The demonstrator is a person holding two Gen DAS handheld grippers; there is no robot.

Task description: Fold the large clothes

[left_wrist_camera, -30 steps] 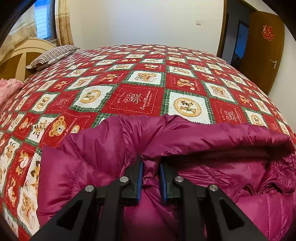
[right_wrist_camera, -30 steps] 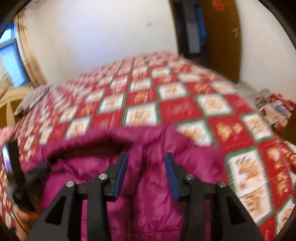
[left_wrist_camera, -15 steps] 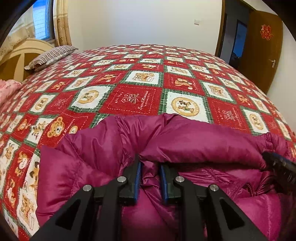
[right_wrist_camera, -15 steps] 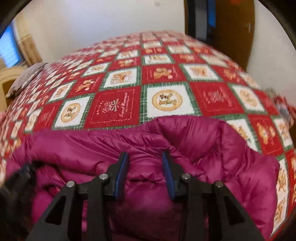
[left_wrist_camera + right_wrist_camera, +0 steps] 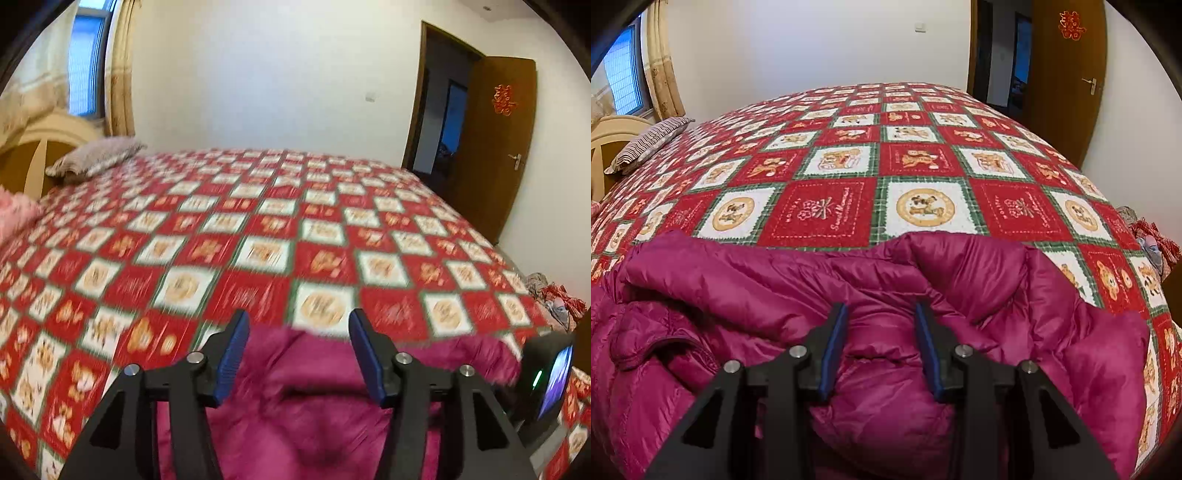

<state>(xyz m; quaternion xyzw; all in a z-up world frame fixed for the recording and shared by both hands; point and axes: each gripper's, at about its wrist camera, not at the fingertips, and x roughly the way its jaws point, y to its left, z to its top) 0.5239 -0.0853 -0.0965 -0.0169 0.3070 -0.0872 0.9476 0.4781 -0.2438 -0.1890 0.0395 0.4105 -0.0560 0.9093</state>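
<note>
Your left hand-held gripper (image 5: 297,354) is opening, its blue pads spread wide above the jacket (image 5: 314,413) with nothing pressed between them; it has released the cloth. Your right hand-held gripper (image 5: 881,347) sits low on the jacket (image 5: 871,295), half closed, with a puffy ridge of the magenta fabric bulging between its pads; whether the pads truly pinch that ridge or only straddle it you cannot tell from this view. The jacket lies bunched at the near edge of the bed (image 5: 923,162), on the red checked bedspread; its rolled edge runs left to right, and a seam or zipper line shows at the near left. A striped pillow (image 5: 646,142) rests far left by the headboard; a brown door (image 5: 1067,77) stands far right.

The down fabric looks slick and springy; a shallow pinch could slip out once you lift, and the fold would puff open. With your left side free, a pull from the right alone would likely drag the jacket askew, toward the bed's near edge.
</note>
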